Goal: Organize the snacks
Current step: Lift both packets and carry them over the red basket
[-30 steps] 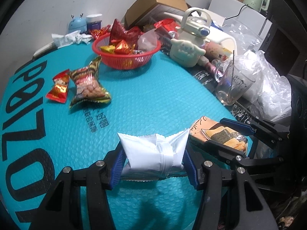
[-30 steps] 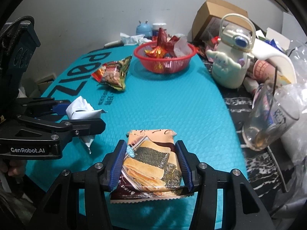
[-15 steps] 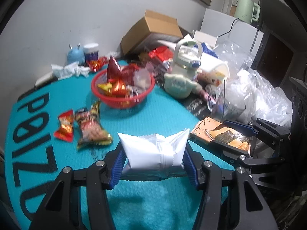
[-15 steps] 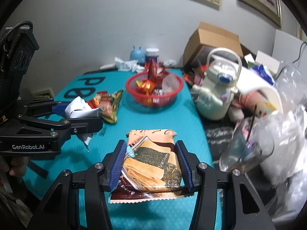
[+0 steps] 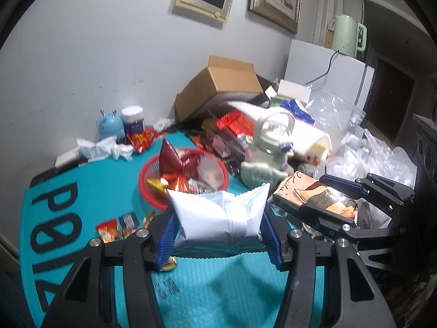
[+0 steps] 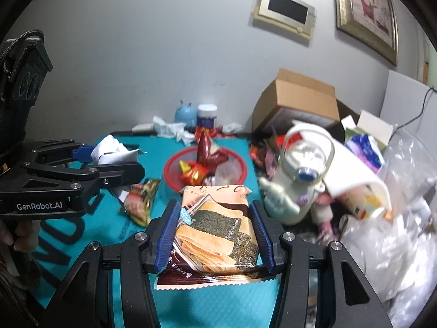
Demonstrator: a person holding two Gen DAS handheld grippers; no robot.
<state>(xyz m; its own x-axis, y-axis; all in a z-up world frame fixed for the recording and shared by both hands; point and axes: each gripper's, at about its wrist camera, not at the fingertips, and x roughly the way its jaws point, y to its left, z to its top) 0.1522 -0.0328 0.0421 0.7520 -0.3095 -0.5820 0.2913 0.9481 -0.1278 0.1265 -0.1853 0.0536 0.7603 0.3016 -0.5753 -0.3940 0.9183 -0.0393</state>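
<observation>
Left gripper [image 5: 220, 228]: blue ribbed pads clamp the two sides of a puffy white plastic snack packet [image 5: 218, 216], which is held clear of the table with its crimped ends pointing up. Right gripper [image 6: 212, 235]: pads pressed on both long edges of a brown-and-orange seaweed cracker packet [image 6: 215, 235], printed face up, also held above the table surface. In the left wrist view the right gripper [image 5: 325, 199] sits just to the right of the white packet, carrying the cracker packet [image 5: 314, 196]; in the right wrist view the left gripper [image 6: 109, 161] sits to the left with the white packet [image 6: 112, 153] between its jaws. The two packets are near each other, not touching.

Beyond both packets: a round red plastic mesh basket [image 6: 170, 169] on a teal bubble-textured mat with large black lettering [image 5: 95, 191]. The basket holds several red and gold foil-wrapped snacks; one dark red packet stands up above the rim. Left of the basket, loose on the mat: a green-and-red peanut-type snack bag [image 6: 140, 199] and, partly hidden behind the left gripper in its own view, small red packets [image 5: 109, 229].

Right of the basket: a cream cartoon-shaped bottle with a loop handle [image 6: 297, 188]. Behind it, a tipped open cardboard box [image 5: 218, 84] and clear plastic bags [image 5: 377, 161]. At the wall, a small blue container [image 5: 110, 127] beside a white-lidded jar [image 5: 133, 121], with crumpled tissue [image 5: 103, 149] in front.
</observation>
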